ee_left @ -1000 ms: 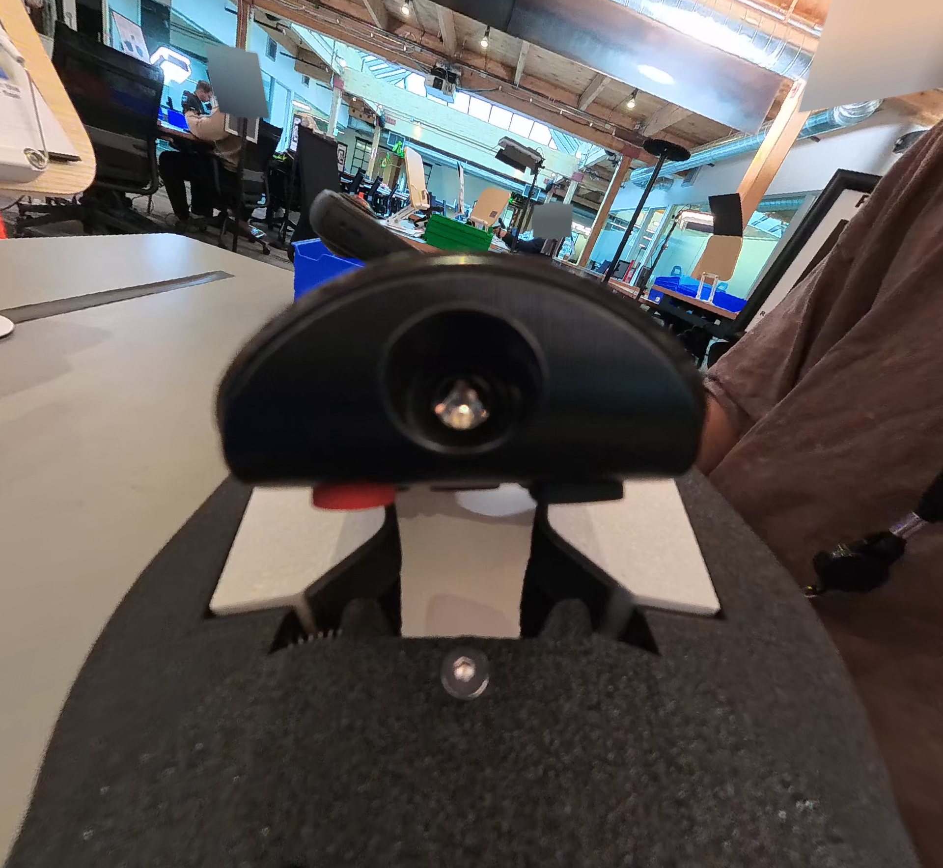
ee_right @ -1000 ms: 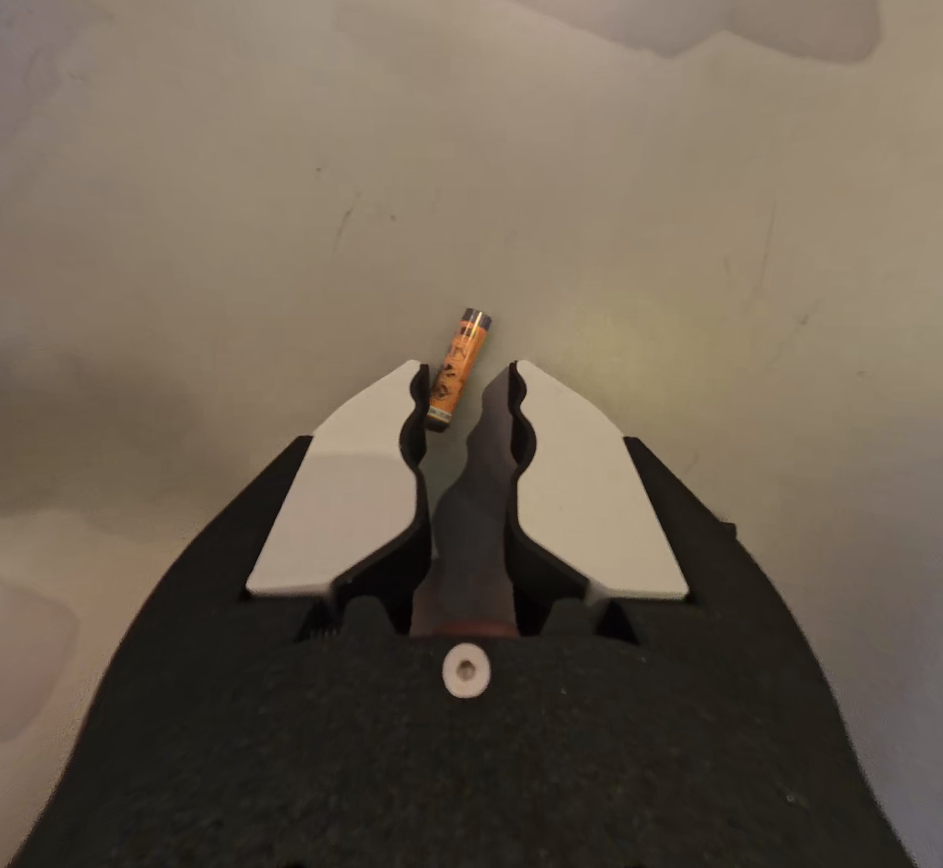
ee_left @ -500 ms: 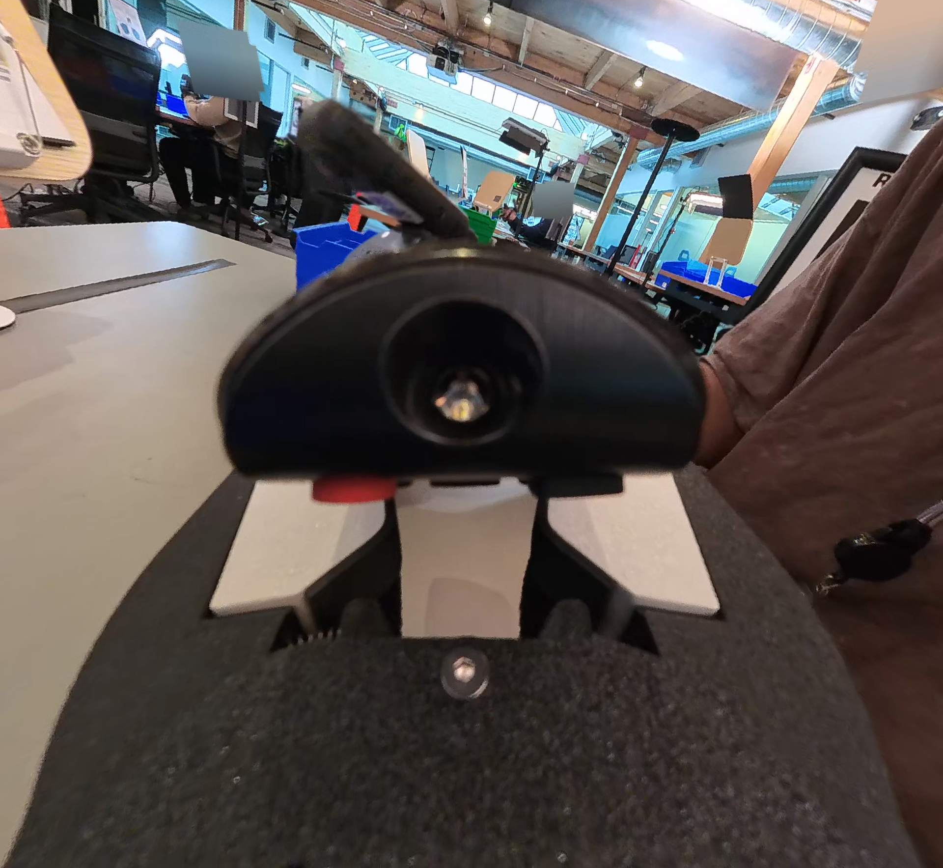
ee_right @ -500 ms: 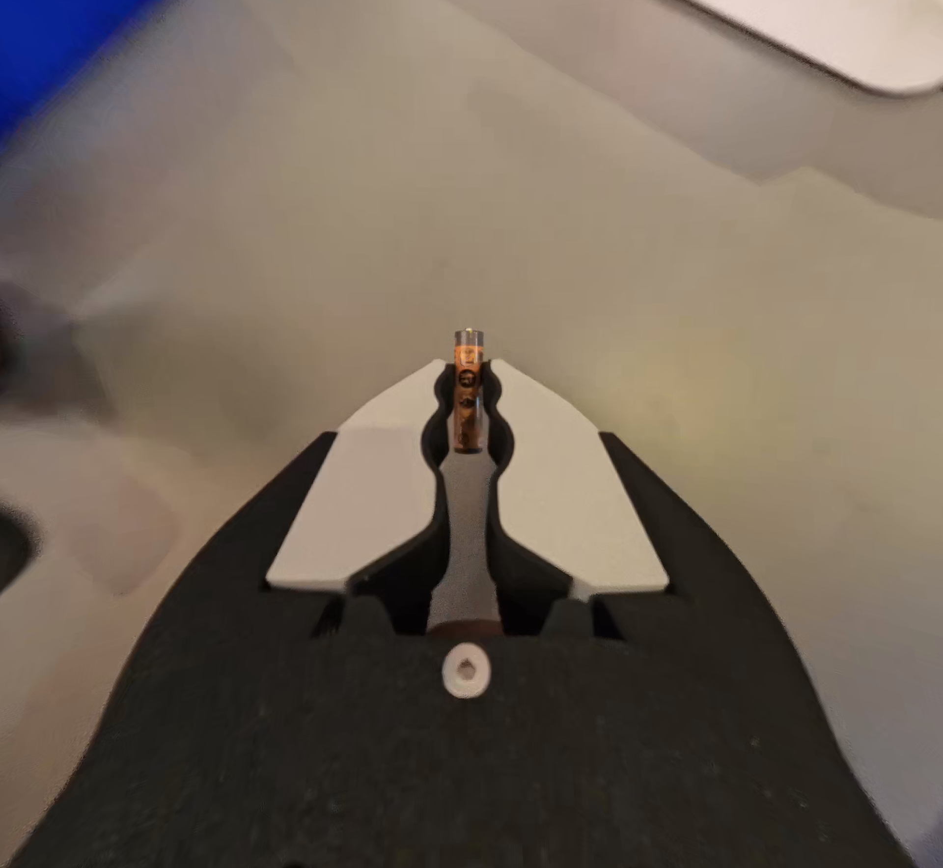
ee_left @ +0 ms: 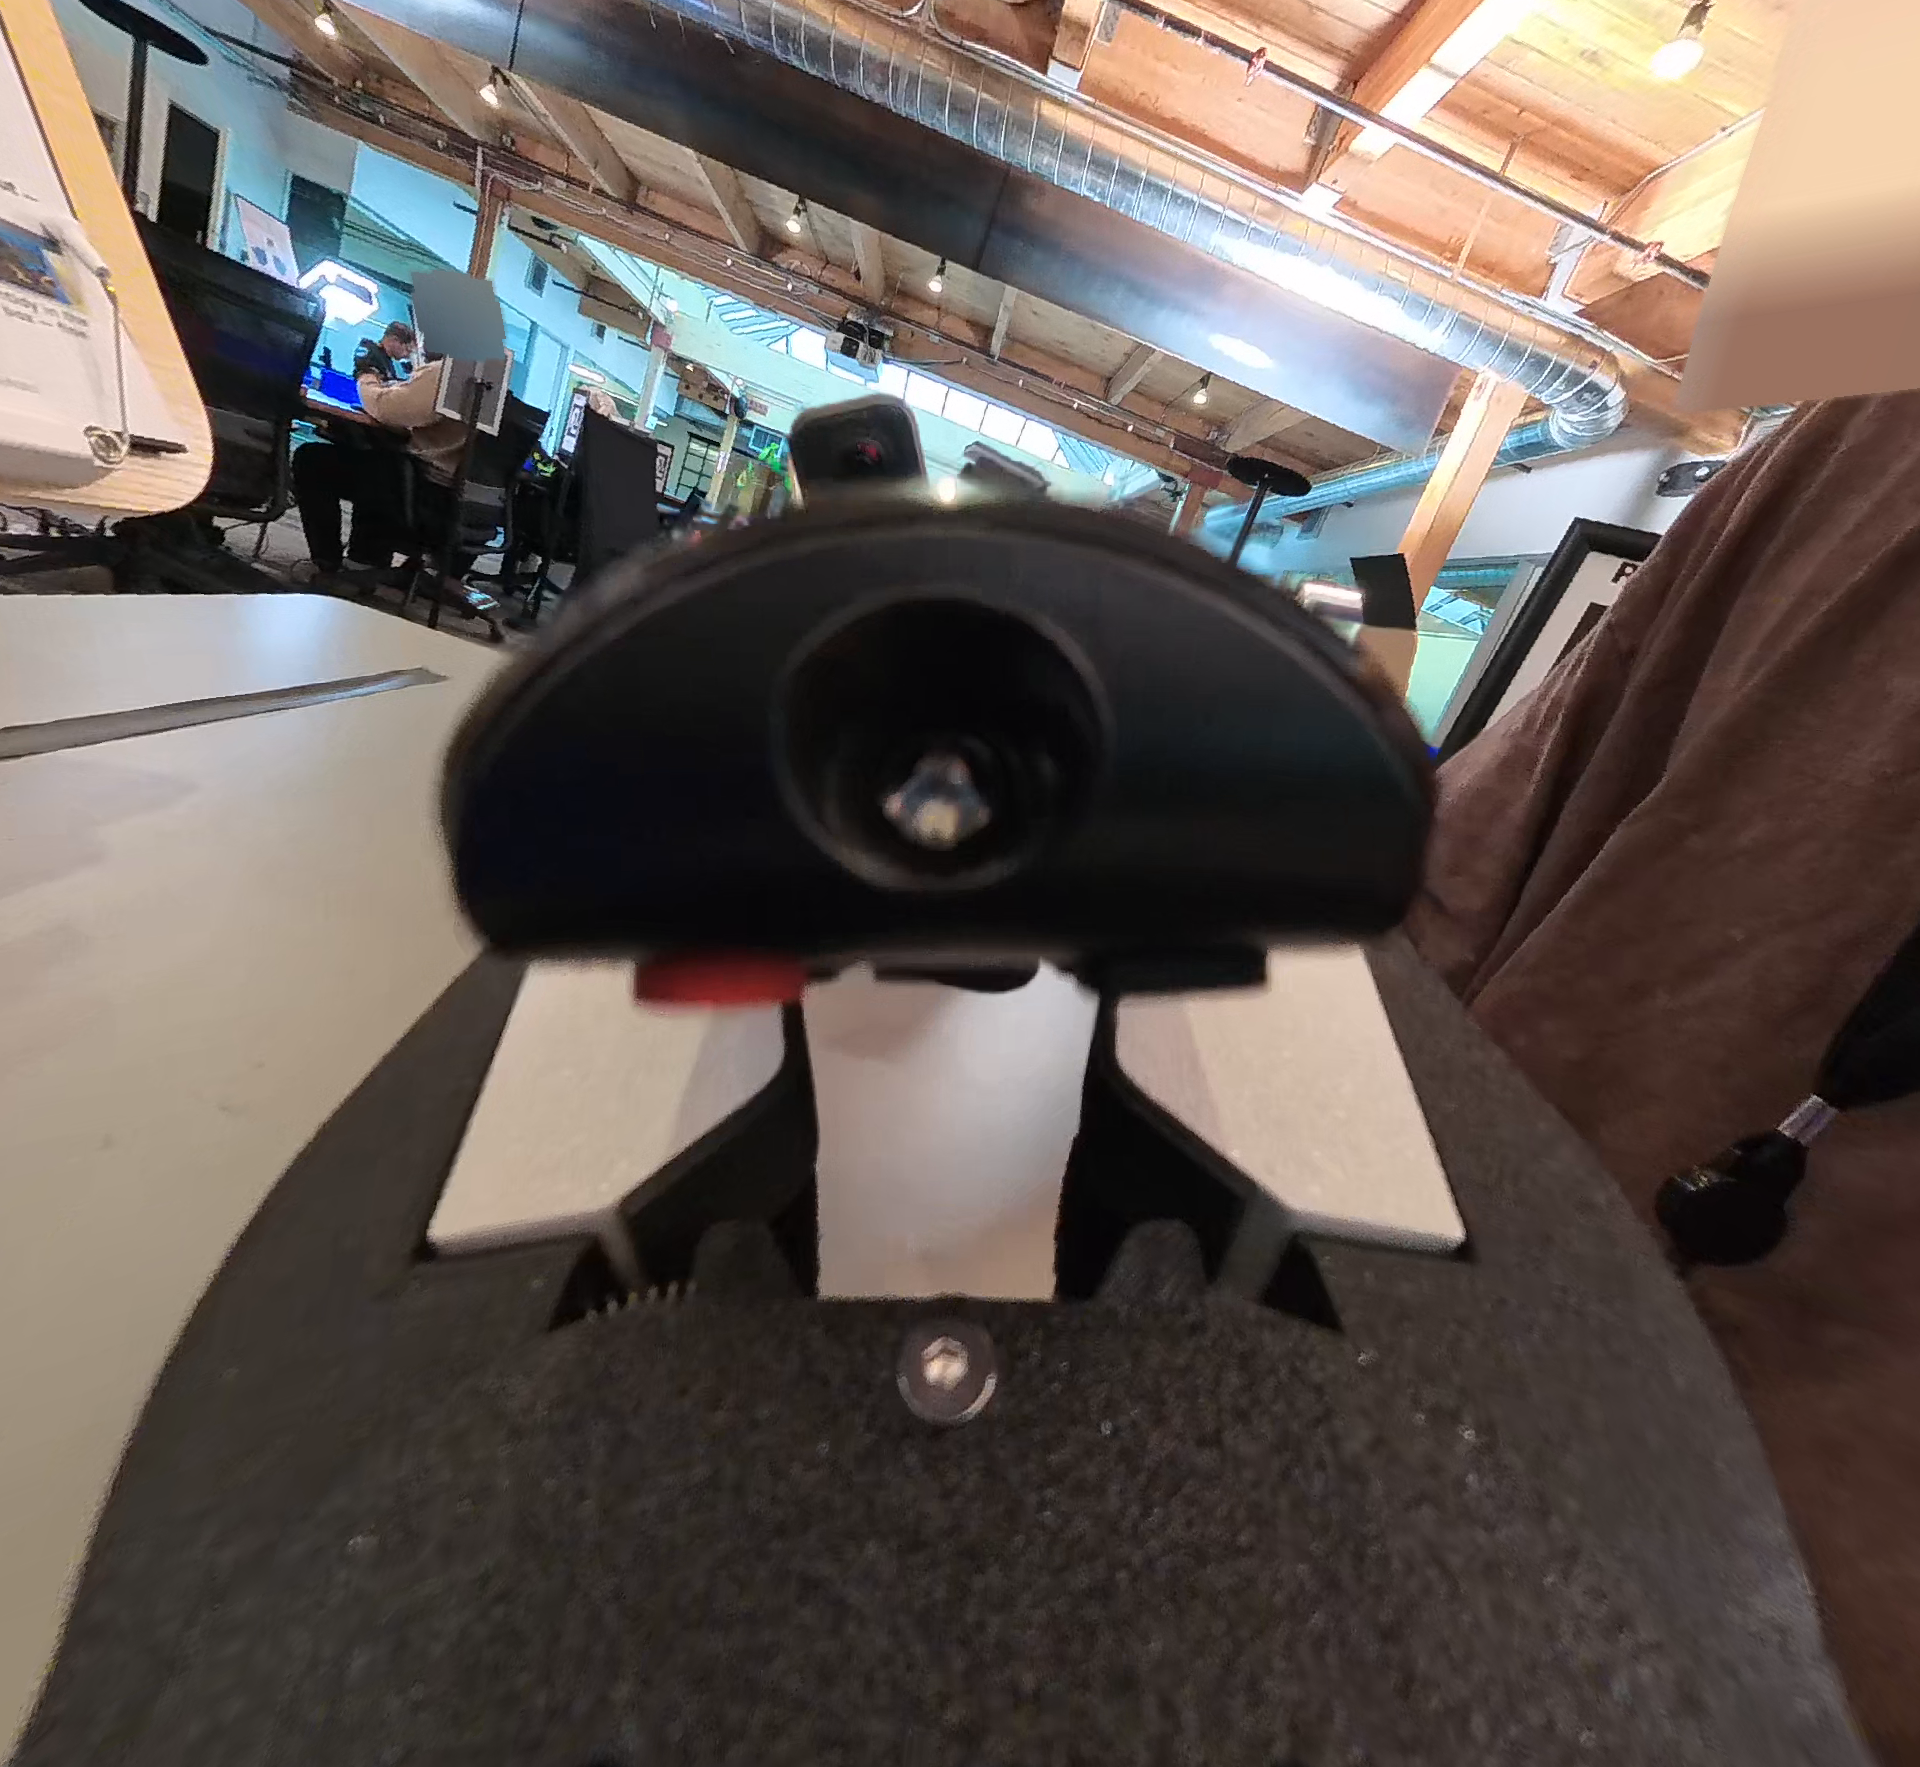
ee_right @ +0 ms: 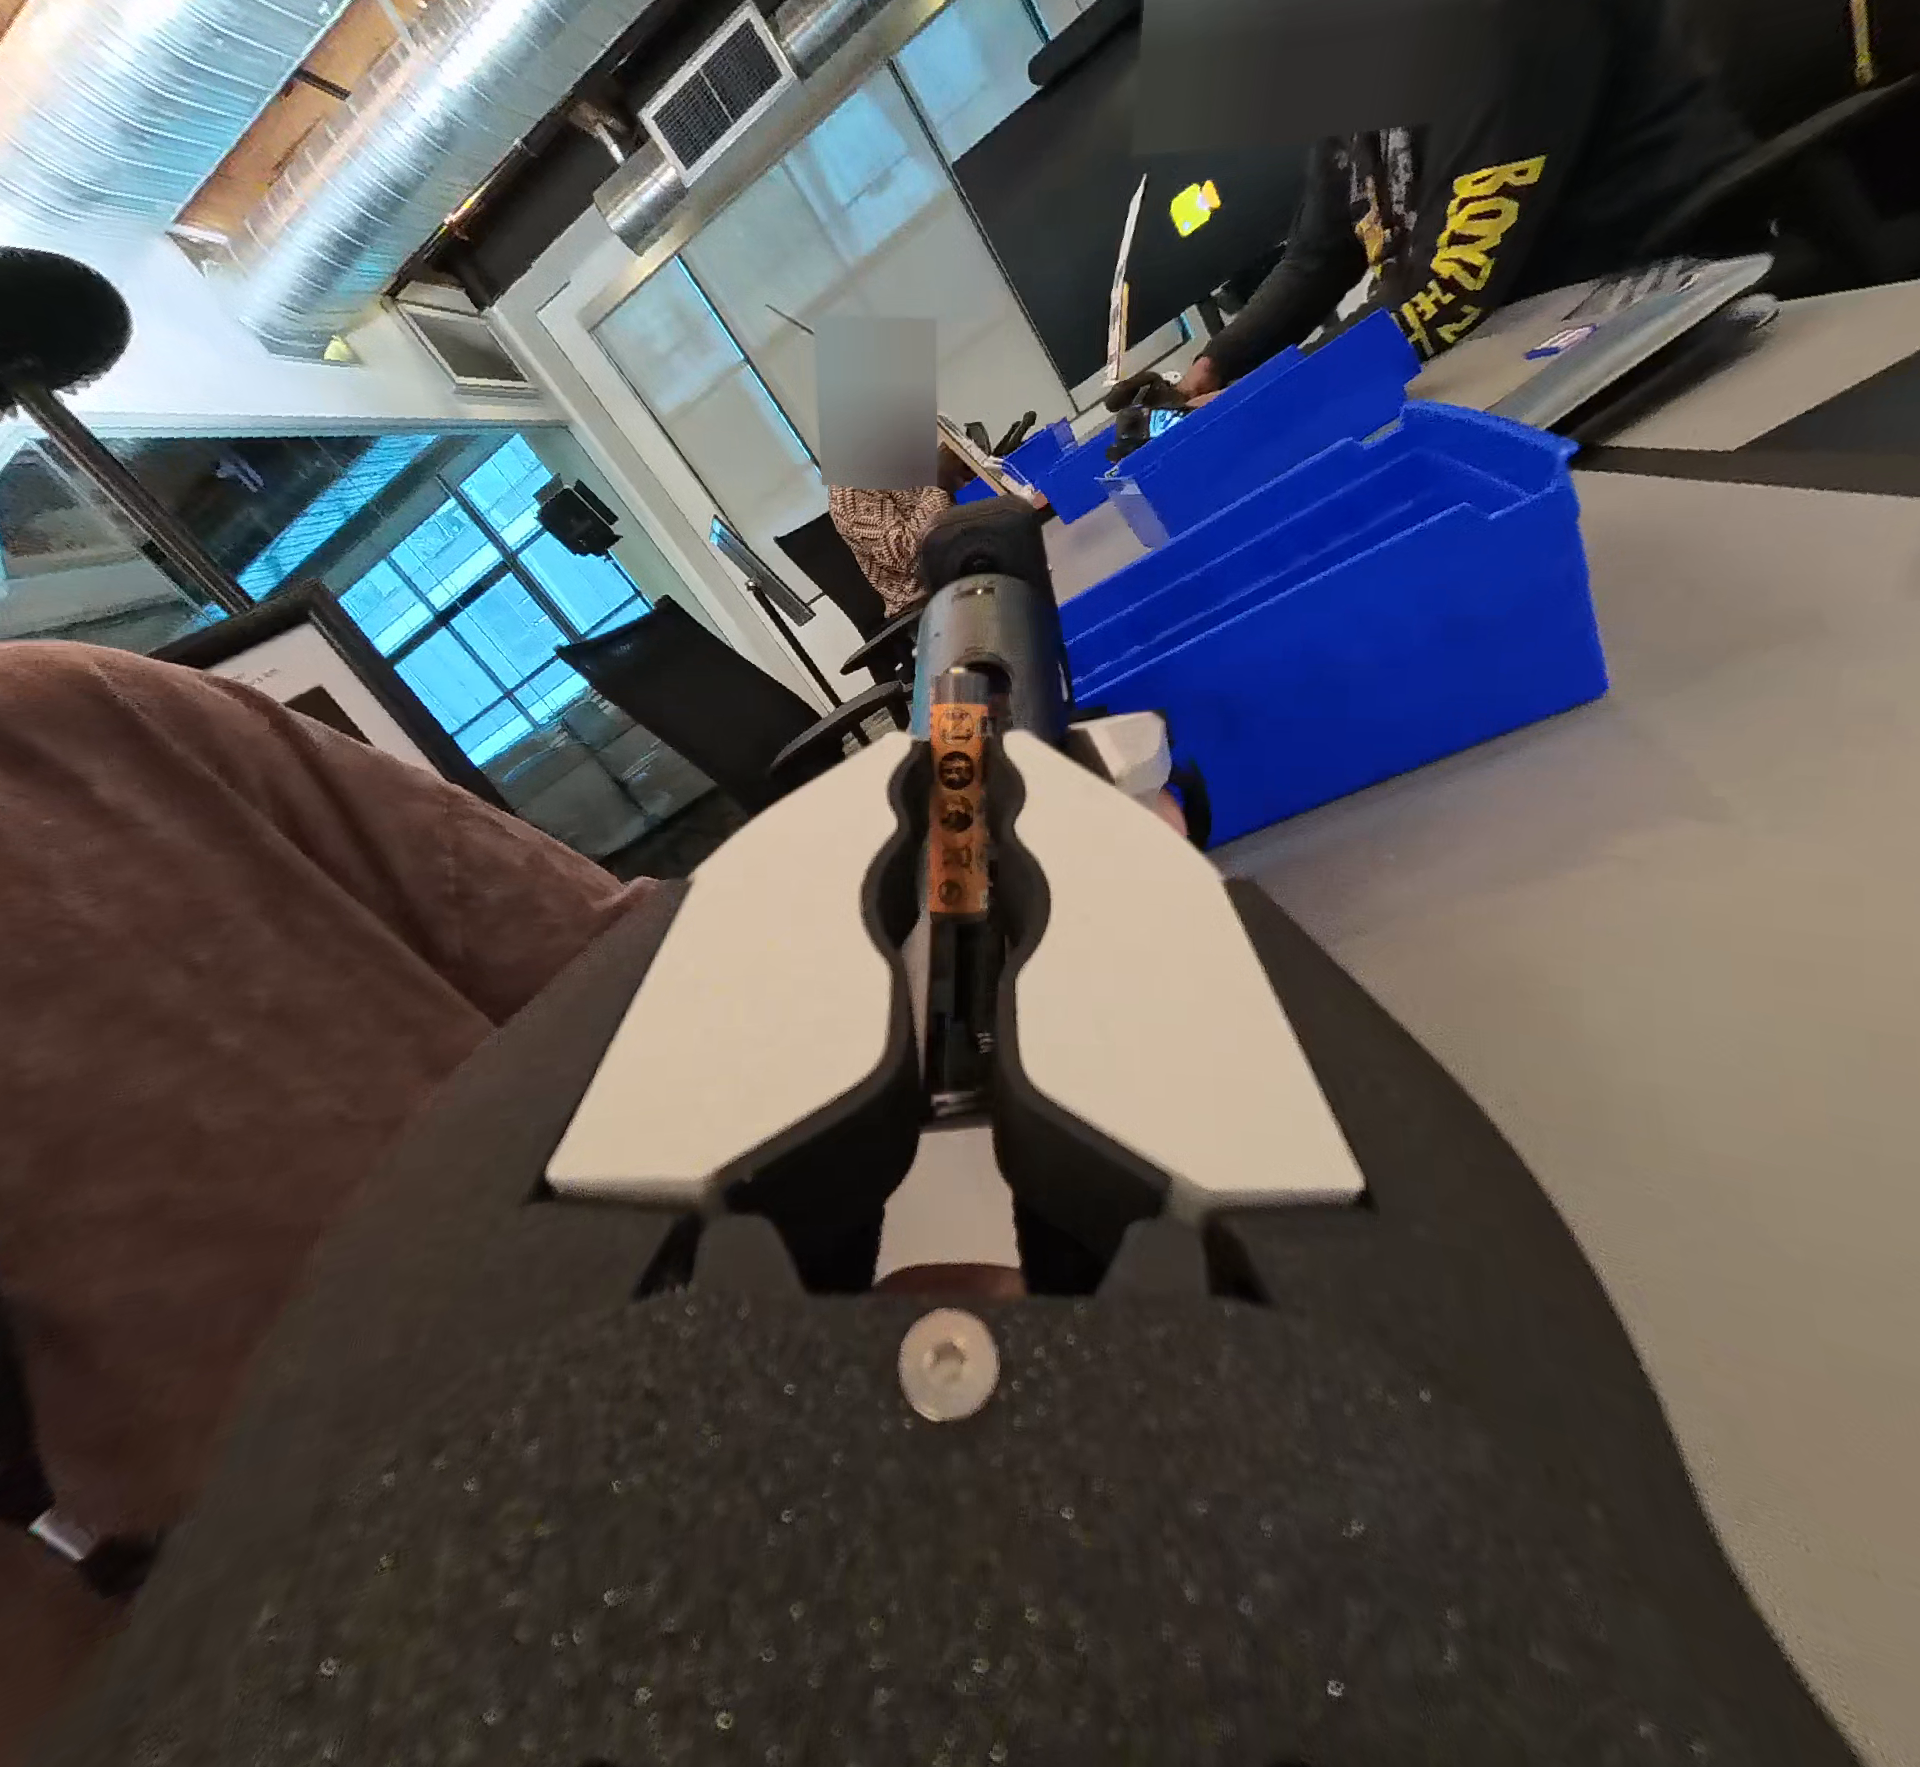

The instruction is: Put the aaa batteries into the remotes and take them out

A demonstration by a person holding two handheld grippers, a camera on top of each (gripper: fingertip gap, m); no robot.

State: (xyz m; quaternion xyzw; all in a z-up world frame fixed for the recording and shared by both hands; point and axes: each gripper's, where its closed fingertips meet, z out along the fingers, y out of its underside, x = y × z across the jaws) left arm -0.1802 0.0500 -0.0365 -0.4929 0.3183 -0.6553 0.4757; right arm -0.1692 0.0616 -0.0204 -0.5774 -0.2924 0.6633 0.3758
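Battery (ee_right: 958,818) now lifted off surface, clamped in right jaws, nearing remote (ee_left: 935,761) pinched in left jaws: insertion next.

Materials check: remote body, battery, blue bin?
Remote: looks like black moulded plastic, semi-gloss; smooth curved end with a soft sheen, though blurred. Battery: likely a metal cell in a glossy orange printed wrap; bare silvery tip showing. Blue bin: appears to be rigid moulded plastic, uniform colour, mildly glossy walls.
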